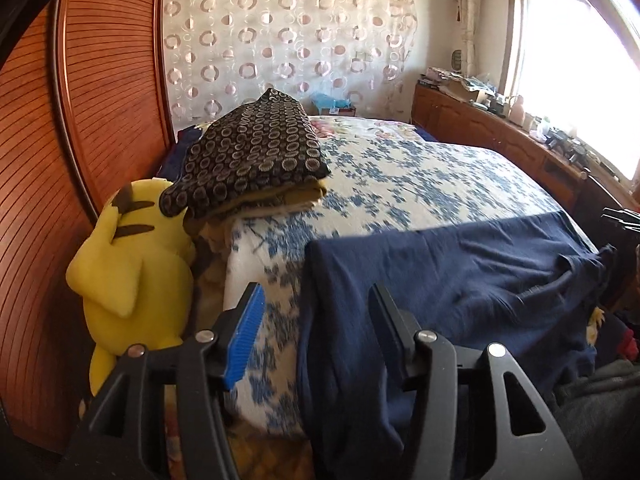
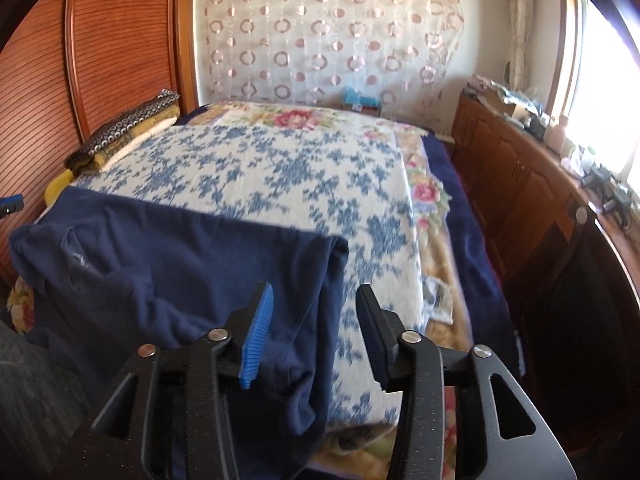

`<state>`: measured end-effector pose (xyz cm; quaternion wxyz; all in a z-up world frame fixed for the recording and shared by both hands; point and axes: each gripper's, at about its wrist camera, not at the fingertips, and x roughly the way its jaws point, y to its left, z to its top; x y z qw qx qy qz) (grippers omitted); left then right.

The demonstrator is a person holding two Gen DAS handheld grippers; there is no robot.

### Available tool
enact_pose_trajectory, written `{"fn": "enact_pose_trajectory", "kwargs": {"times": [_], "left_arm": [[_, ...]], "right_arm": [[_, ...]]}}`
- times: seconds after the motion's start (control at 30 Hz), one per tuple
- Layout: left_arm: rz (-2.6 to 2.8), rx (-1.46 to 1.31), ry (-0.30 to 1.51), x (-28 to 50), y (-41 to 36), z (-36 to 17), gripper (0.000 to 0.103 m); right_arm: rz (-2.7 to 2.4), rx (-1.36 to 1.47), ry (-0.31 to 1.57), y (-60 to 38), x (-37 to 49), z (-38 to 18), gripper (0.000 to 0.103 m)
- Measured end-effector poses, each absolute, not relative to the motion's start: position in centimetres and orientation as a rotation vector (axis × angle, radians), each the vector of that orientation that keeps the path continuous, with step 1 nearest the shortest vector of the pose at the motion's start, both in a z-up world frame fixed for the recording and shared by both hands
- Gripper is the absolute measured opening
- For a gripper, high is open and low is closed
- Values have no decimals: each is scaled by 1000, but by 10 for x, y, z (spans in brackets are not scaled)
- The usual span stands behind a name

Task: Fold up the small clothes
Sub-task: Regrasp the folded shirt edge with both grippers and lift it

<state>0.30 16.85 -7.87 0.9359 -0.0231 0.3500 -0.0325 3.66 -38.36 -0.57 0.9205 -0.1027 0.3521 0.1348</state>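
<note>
A: Where is the garment, and how far along is the folding?

B: The navy garment [image 1: 460,268] lies draped over the near edge of the bed [image 1: 400,168], its far hem straight across the blue-flowered quilt [image 2: 280,168] and its near part hanging down the bed's side. It looks spread flat, with a few wrinkles toward one end. I judge the laying-out done and the folds themselves still to come; no fold line shows yet.

A: And the claws?

B: Both released. The left claw [image 1: 316,308] stands with its jaws apart over one hanging corner of the garment, nothing pressed between them. The right claw [image 2: 314,304] is the same at the other corner, with the cloth's edge under the gap but not pinched.

A: What else is around the garment?

B: Beyond it, at the bed's far corner by the wooden wardrobe [image 1: 100,100], sits a folded stack topped by a dark ring-patterned cloth [image 1: 256,152]. A yellow plush toy [image 1: 132,264] is wedged between bed and wardrobe, just beside the garment's left end. A wooden sideboard [image 2: 520,168] runs along the bed's other side.

A: Anything in the way?

B: The quilt beyond the garment is bare, so there is room to fold; only the plush crowds the left corner
</note>
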Motion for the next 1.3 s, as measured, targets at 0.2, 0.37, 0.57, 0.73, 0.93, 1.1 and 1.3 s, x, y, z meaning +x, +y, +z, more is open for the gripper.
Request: {"fn": "enact_pose_trajectory", "kwargs": {"times": [0.2, 0.37, 0.57, 0.73, 0.93, 1.1, 1.3], "left_arm": [[-78, -31, 723, 39, 166, -79, 53], [-85, -27, 775, 68, 168, -91, 53], [-95, -32, 880, 97, 169, -116, 53], [-116, -41, 927, 103, 166, -129, 53], [-179, -45, 921, 95, 159, -132, 47], [-213, -61, 913, 87, 153, -130, 11], [-258, -50, 765, 45, 139, -72, 7]], "right_arm": [[293, -219, 721, -371, 68, -13, 57], [301, -227, 759, -366, 93, -29, 65], [279, -196, 851, -378, 125, -59, 67], [285, -165, 900, -383, 138, -74, 67], [309, -160, 912, -378, 142, -74, 66], [413, -134, 926, -370, 142, -73, 15], [387, -181, 781, -360, 105, -38, 8]]}}
